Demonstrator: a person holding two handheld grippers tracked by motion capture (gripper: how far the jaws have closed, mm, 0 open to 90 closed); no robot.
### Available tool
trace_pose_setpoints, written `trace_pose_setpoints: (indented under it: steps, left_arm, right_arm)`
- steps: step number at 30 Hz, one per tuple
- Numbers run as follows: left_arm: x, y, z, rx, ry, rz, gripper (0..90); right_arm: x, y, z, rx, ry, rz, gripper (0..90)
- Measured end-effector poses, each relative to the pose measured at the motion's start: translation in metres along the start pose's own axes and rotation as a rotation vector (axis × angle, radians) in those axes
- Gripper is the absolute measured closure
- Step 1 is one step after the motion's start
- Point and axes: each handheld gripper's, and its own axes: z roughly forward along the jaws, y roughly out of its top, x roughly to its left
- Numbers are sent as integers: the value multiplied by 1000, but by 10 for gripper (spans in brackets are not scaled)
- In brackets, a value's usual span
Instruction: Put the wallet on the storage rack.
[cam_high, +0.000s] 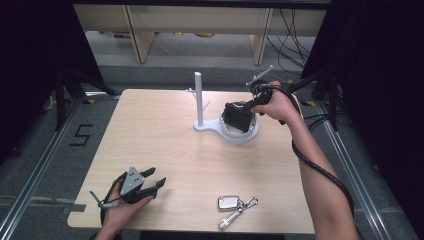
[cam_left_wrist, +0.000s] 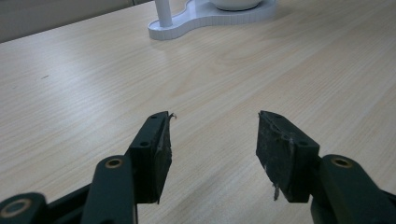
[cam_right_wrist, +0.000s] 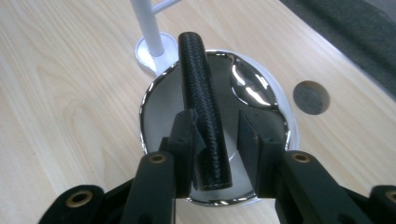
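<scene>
Your right tongs (cam_right_wrist: 215, 140), mid frame, sit half open around a black case (cam_right_wrist: 204, 107) over the shiny dish (cam_right_wrist: 154, 112); open wide, lift straight. Left tongs (cam_left_wrist: 212, 140) are wide open, empty

The left hand (cam_high: 116, 210) comes in at the near left corner of the table, holding the left gripper (cam_high: 153, 181) low over the wood with its jaws spread wide and nothing between them. The right forearm (cam_high: 320, 170) reaches up along the table's right edge, the right hand (cam_high: 278, 104) raised toward the far side. The right gripper (cam_right_wrist: 215, 135) tilts downward, its jaws partly apart; the left jaw touches a black textured bar, the right jaw stands clear of it.
</scene>
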Motion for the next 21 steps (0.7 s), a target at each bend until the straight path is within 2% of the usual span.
trace_pose_setpoints:
  steps: [1, 5, 7, 9, 16, 21]
  left_arm:
    - [0, 0, -1, 8, 3, 7, 445]
    - [0, 0, 0, 5, -1, 4, 444]
    - [0, 0, 0, 4, -2, 6, 445]
    - [0, 1, 0, -1, 0, 6, 445]
    - [0, 1, 0, 0, 1, 10, 443]
    - [-1, 2, 0, -2, 0, 12, 442]
  right_arm:
    - [3, 0, -2, 10, 2, 20, 671]
    - [3, 1, -6, -31, -35, -15, 646]
    - [5, 1, -10, -25, -63, 24, 638]
    - [4, 1, -11, -58, -69, -13, 632]
    - [9, -6, -25, -84, -95, 25, 596]
    - [15, -19, -34, -77, -91, 25, 582]
